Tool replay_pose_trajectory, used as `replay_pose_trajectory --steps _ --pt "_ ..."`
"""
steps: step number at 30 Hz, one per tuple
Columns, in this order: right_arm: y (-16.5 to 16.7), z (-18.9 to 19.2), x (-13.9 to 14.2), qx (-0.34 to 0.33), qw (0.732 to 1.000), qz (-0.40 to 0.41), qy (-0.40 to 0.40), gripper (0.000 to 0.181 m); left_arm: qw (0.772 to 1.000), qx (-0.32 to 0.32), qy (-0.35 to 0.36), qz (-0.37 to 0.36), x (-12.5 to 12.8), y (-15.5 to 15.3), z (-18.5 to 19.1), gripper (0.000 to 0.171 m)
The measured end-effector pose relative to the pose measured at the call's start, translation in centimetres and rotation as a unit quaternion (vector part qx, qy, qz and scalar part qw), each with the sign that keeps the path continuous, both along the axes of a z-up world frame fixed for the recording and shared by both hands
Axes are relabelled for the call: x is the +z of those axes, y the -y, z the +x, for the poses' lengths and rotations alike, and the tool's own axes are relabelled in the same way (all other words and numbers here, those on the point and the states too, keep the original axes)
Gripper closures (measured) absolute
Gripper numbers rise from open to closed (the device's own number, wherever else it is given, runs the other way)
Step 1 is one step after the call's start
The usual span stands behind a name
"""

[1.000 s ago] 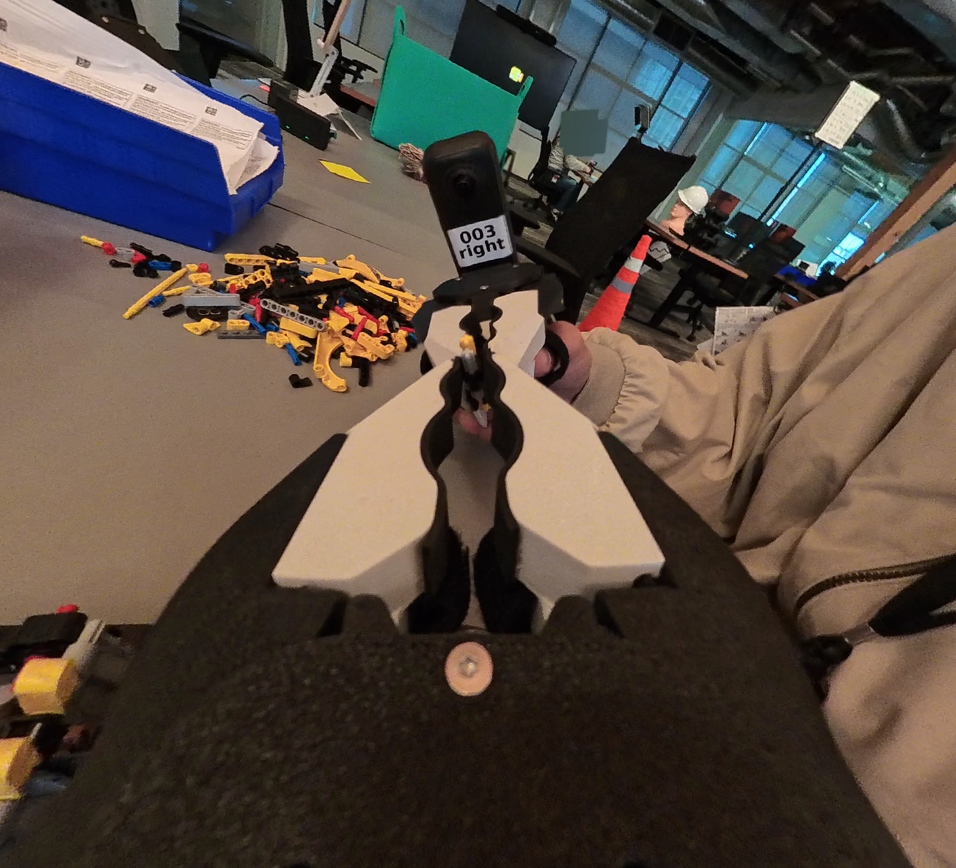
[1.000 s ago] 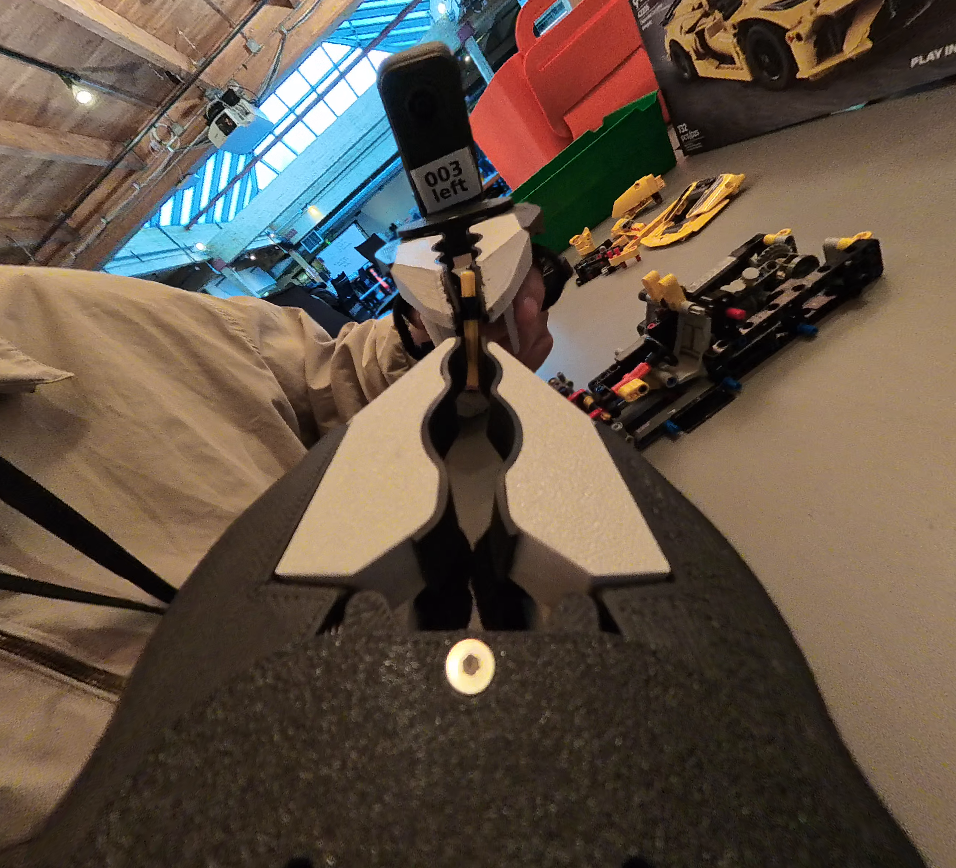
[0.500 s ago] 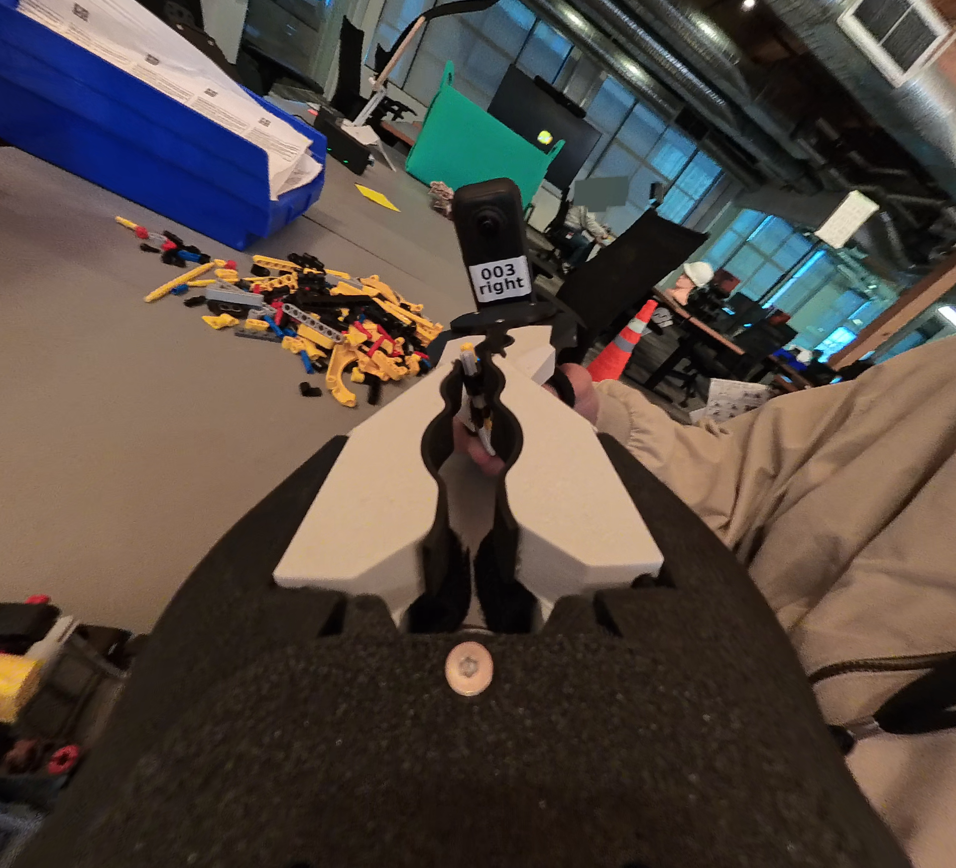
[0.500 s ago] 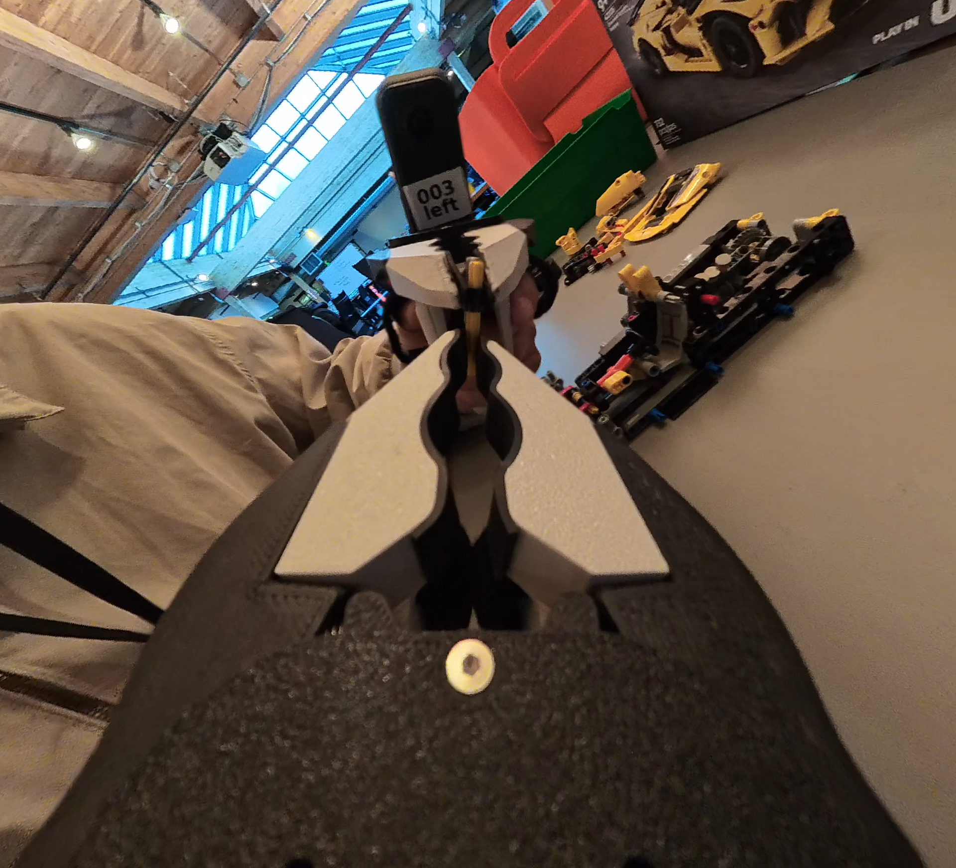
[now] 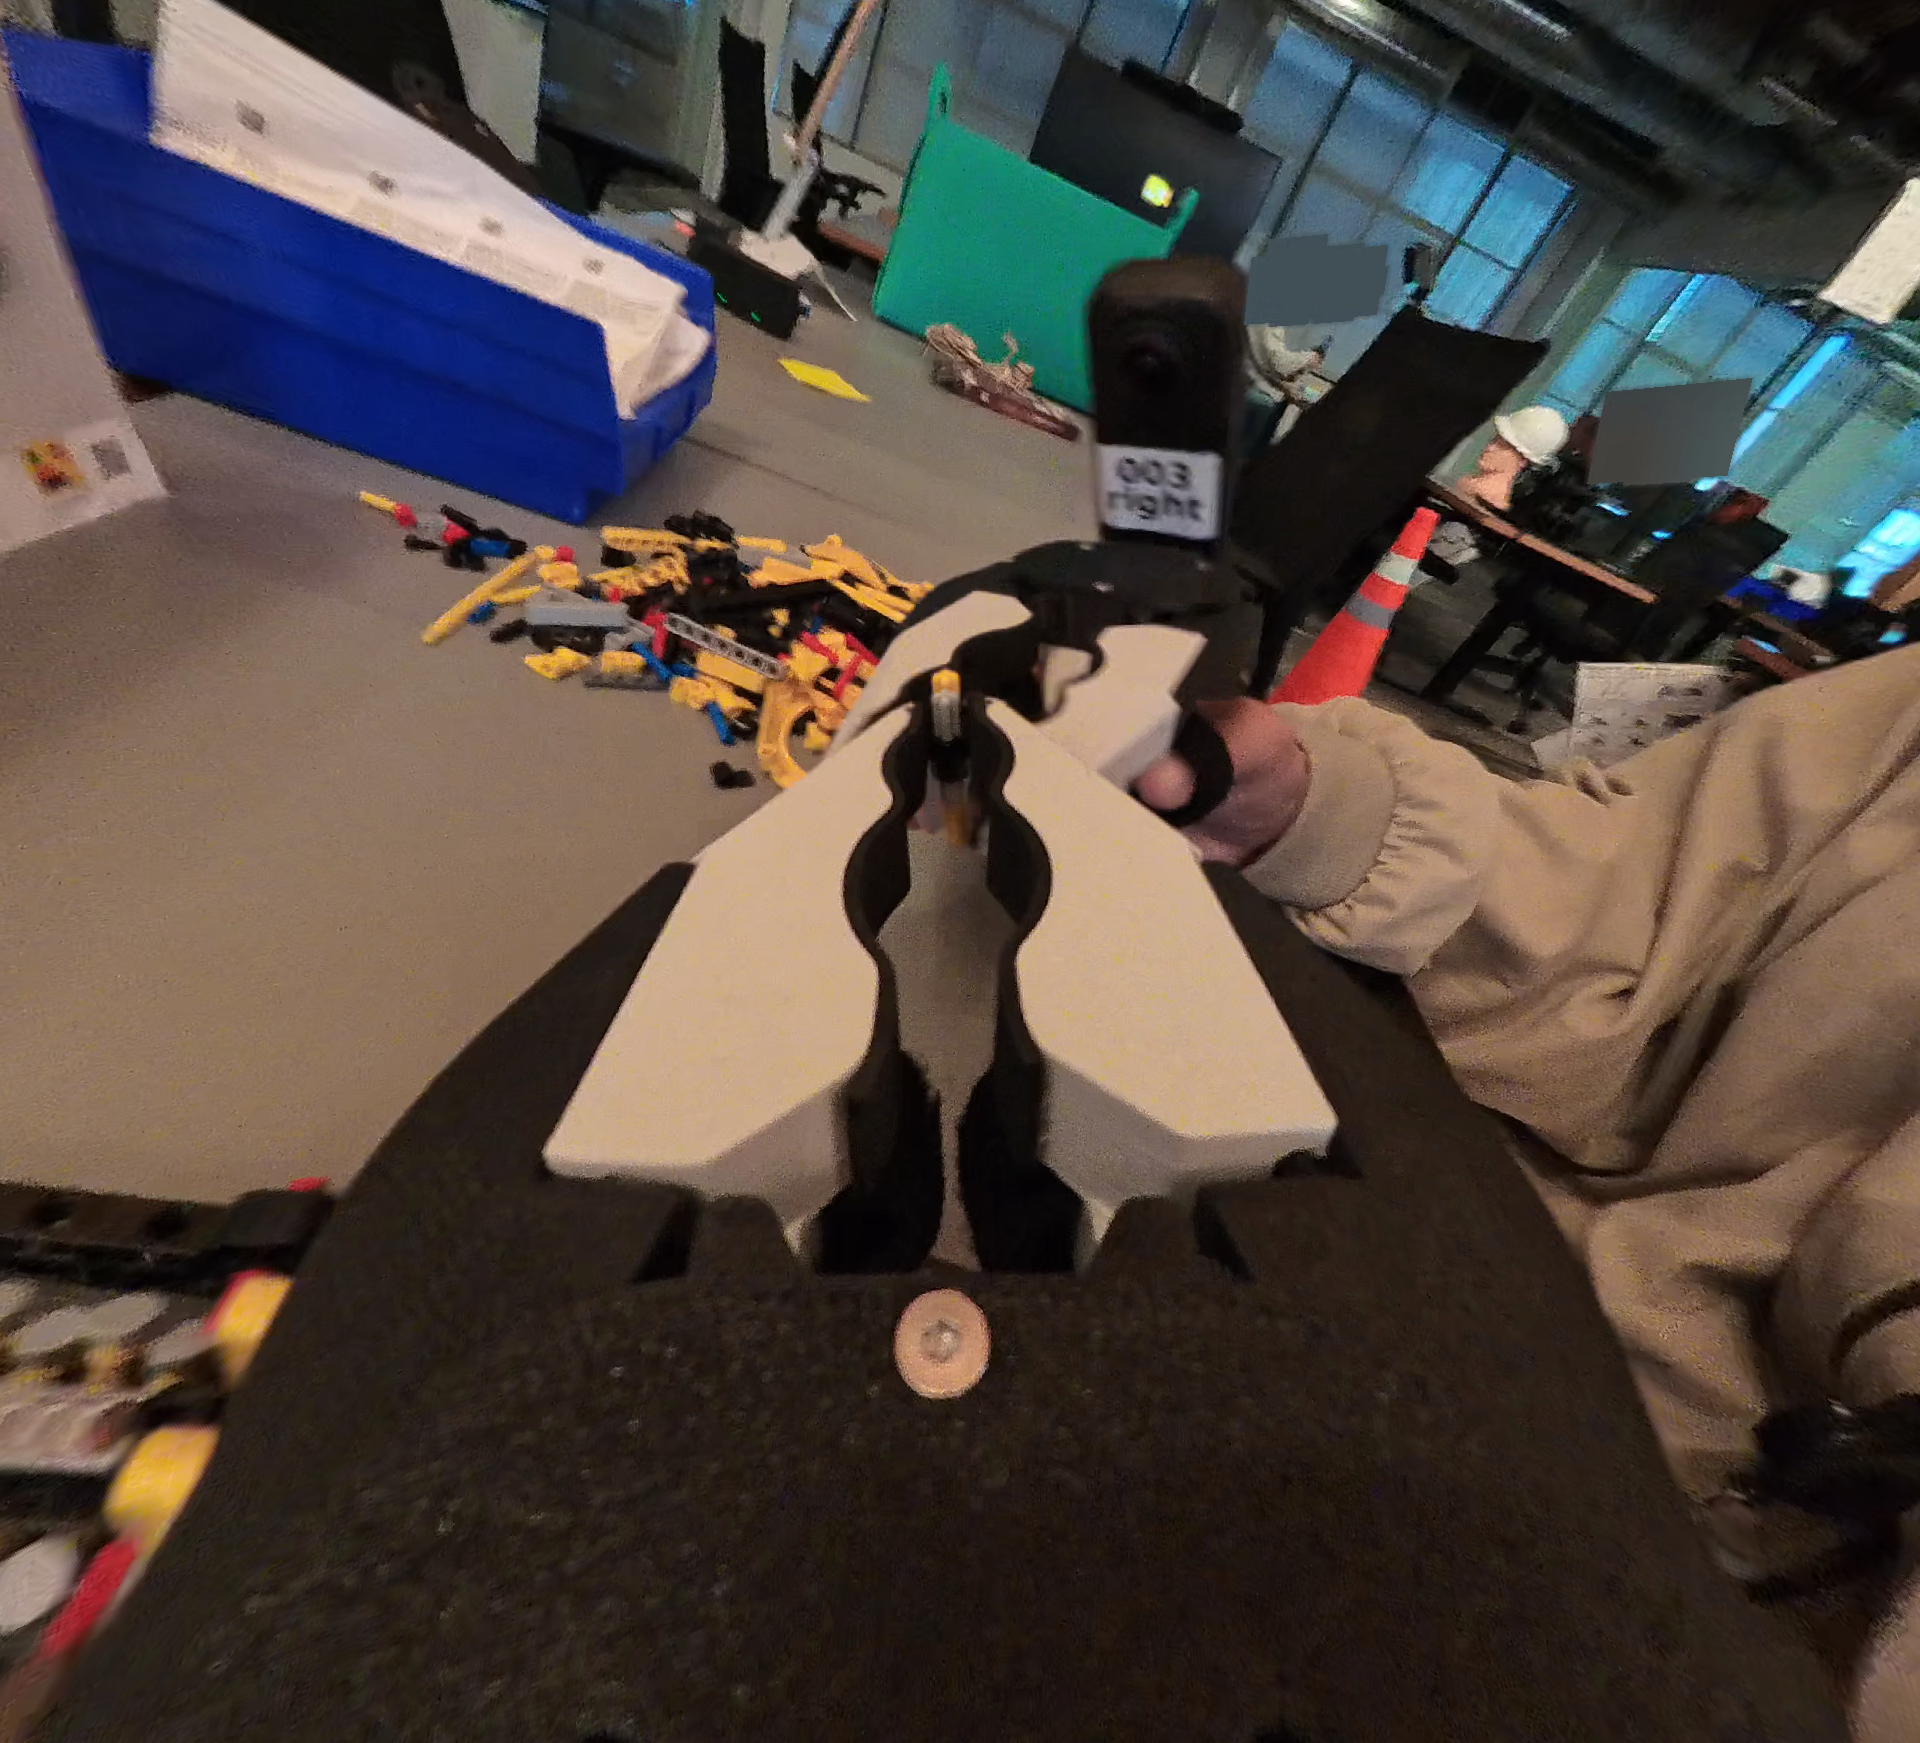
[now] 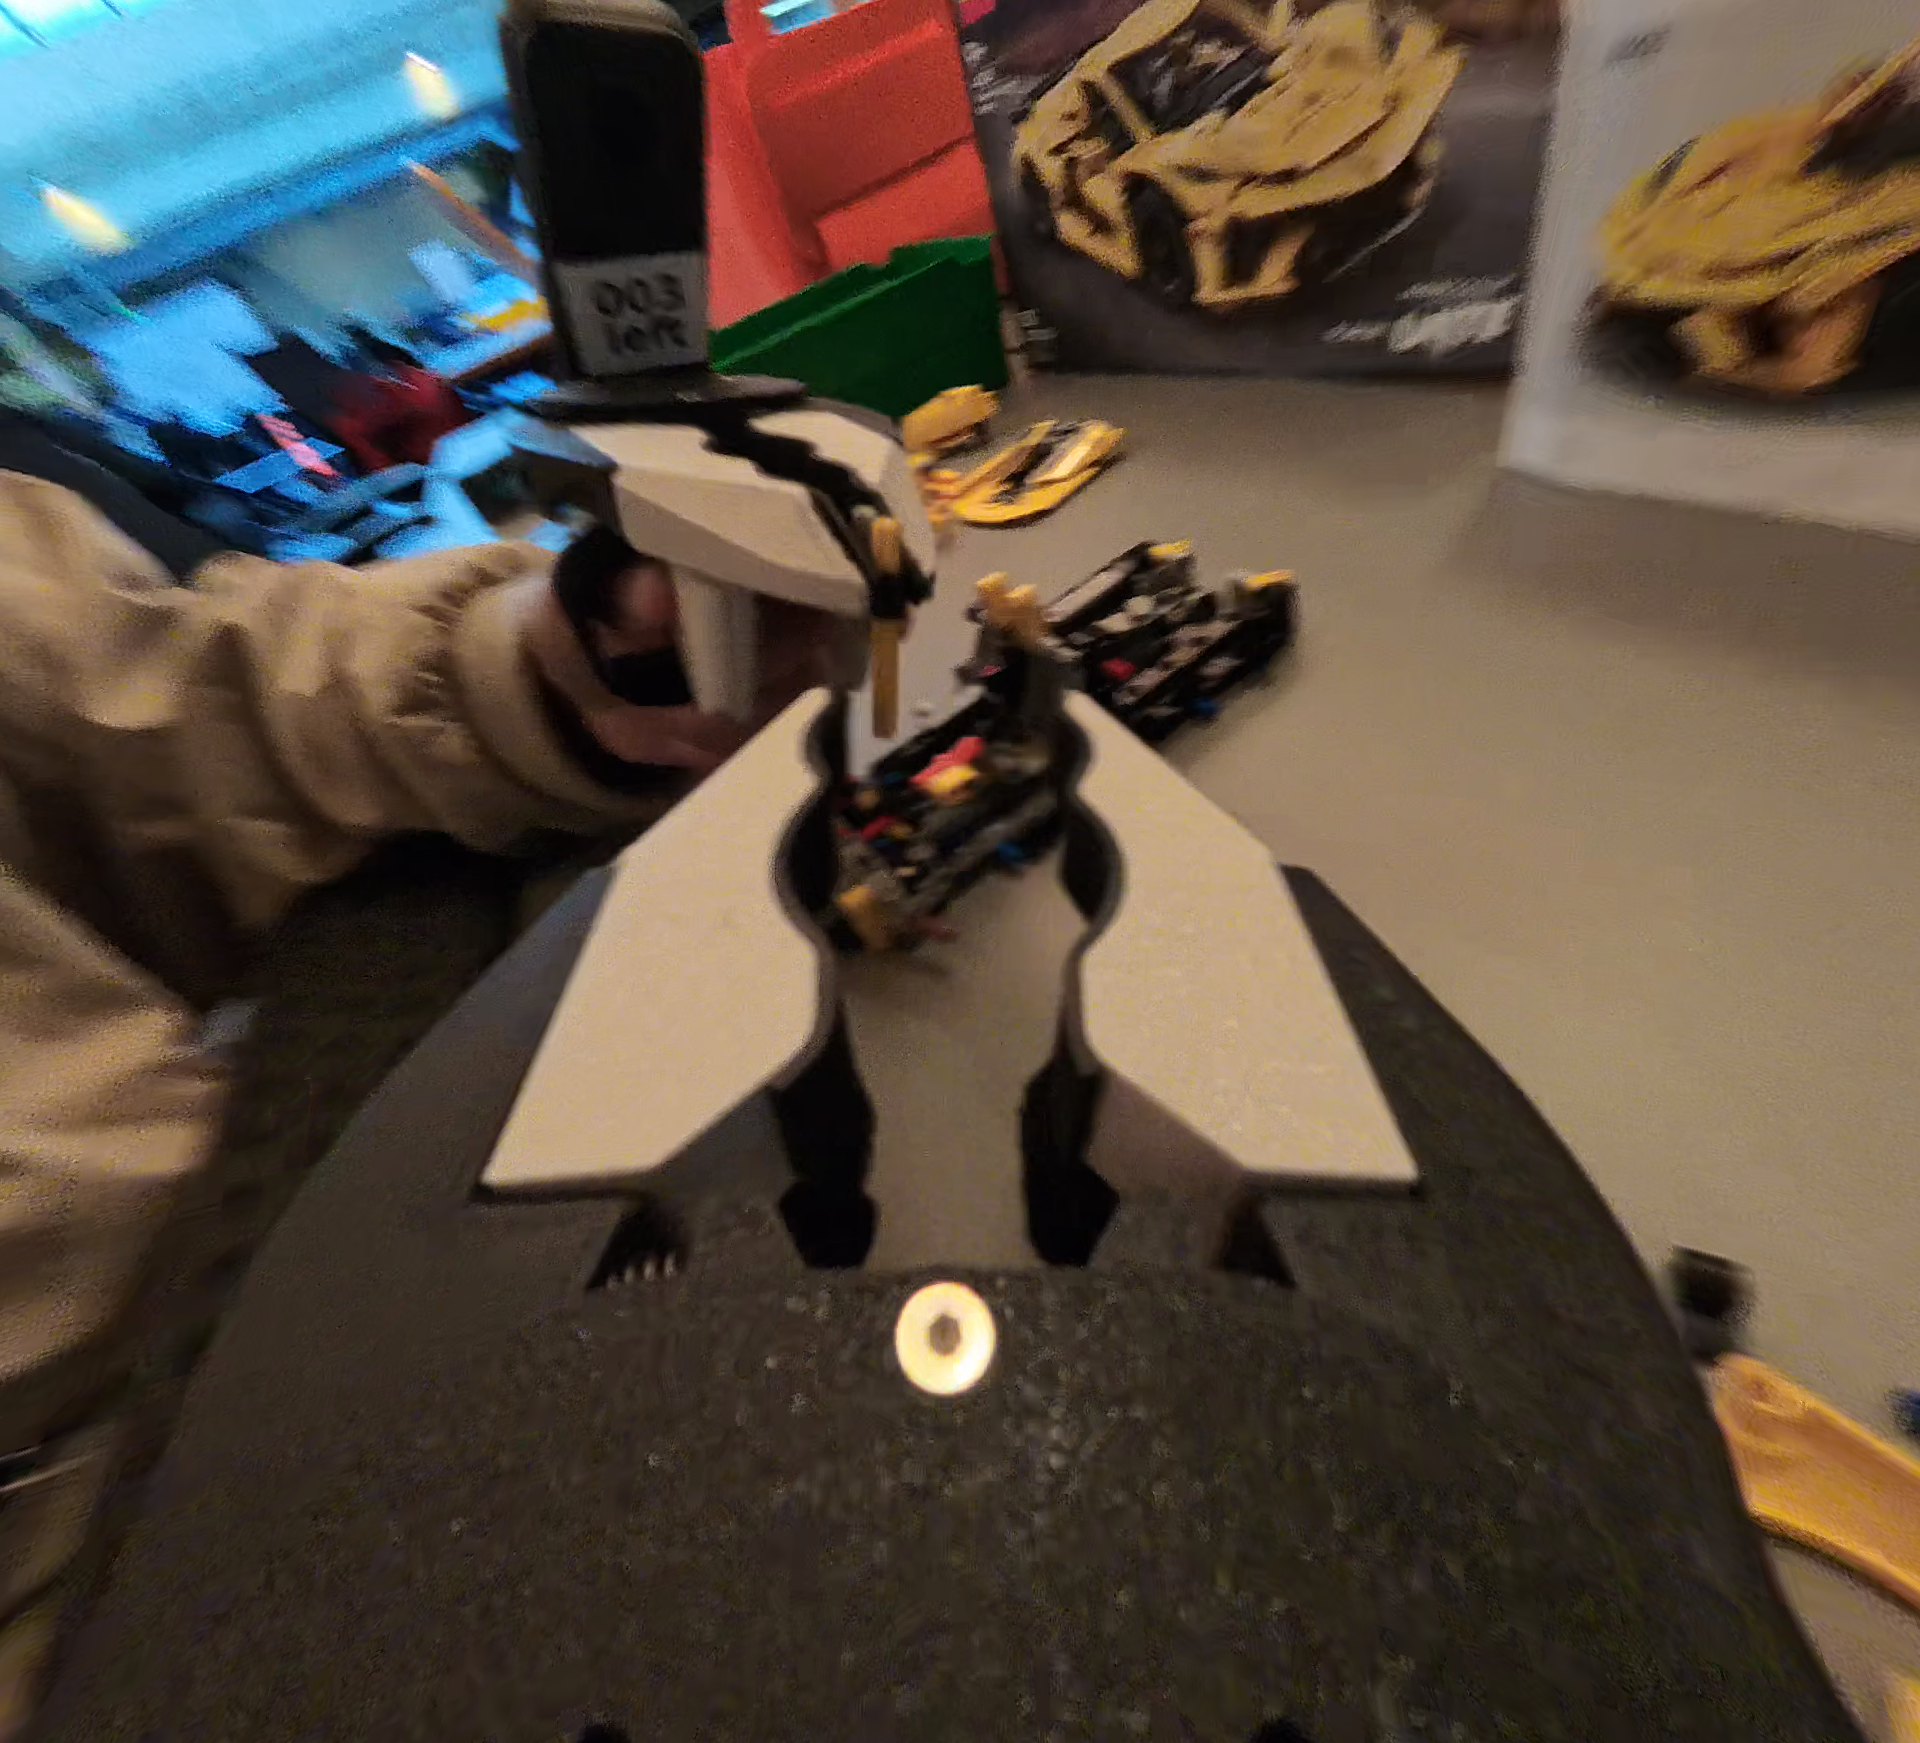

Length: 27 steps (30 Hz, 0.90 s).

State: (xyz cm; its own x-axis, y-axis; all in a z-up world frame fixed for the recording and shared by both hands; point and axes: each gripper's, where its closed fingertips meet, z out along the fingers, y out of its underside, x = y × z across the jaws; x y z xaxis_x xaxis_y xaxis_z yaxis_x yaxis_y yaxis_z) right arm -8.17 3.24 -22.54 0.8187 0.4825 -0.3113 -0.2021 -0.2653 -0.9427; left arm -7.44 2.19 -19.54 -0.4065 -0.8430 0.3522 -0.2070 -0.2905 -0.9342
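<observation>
My left gripper (image 5: 951, 732) is clamped on a small yellow pin (image 6: 885, 644), held in the air near the half-built black car frame (image 6: 1174, 623), while my right gripper (image 6: 954, 717), aimed at that frame, has its jaws apart and empty.

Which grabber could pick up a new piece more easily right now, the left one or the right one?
Probably the right. The right gripper is open and empty, and the black car frame lies just ahead of it. The left gripper is shut on a small yellow piece.
</observation>
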Motion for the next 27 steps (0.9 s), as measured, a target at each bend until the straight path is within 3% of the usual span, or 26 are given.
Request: replay_pose_trajectory --steps 4,7,10,12,16,18,21,23,27 --pt "-0.7 1.9 -1.0 -0.07 0.991 0.011 0.117 0.107 0.995 0.048 -0.062 0.058 -2.0 -2.7 -0.1 0.165" --pt "-0.8 1.6 -1.1 -0.07 0.991 0.012 0.115 0.097 0.993 0.043 -0.108 0.014 -2.3 -3.6 -1.0 0.164" --pt "-0.6 2.3 -1.9 -0.092 0.983 -0.006 0.156 0.111 0.979 0.129 -0.155 0.023 -2.3 -8.5 -3.7 0.164" --pt "-0.2 2.4 -1.6 -0.096 0.985 0.0 0.144 0.121 0.949 0.212 -0.215 0.086 -3.1 -13.9 -8.2 0.165" --pt "-0.7 1.5 -2.0 -0.072 0.992 -0.019 0.102 0.121 0.837 0.269 -0.446 0.166 -7.3 -21.2 -20.5 0.164" --pt "-1.1 1.6 -2.2 -0.078 0.99 -0.025 0.119 0.13 0.818 0.279 -0.48 0.153 -7.7 -22.9 -23.2 0.164" --pt "-1.2 1.0 -2.8 -0.06 0.99 -0.036 0.123 0.131 0.805 0.282 -0.5 0.149 -8.6 -23.8 -24.1 0.164" --pt "-1.0 0.8 -3.2 -0.052 0.99 -0.036 0.129 0.131 0.78 0.29 -0.528 0.166 -10.1 -24.8 -24.8 0.164" --pt "-0.5 1.6 -2.5 -0.073 0.983 0.003 0.171 0.141 0.758 0.3 -0.547 0.189 -12.1 -25.6 -25.1 0.164"
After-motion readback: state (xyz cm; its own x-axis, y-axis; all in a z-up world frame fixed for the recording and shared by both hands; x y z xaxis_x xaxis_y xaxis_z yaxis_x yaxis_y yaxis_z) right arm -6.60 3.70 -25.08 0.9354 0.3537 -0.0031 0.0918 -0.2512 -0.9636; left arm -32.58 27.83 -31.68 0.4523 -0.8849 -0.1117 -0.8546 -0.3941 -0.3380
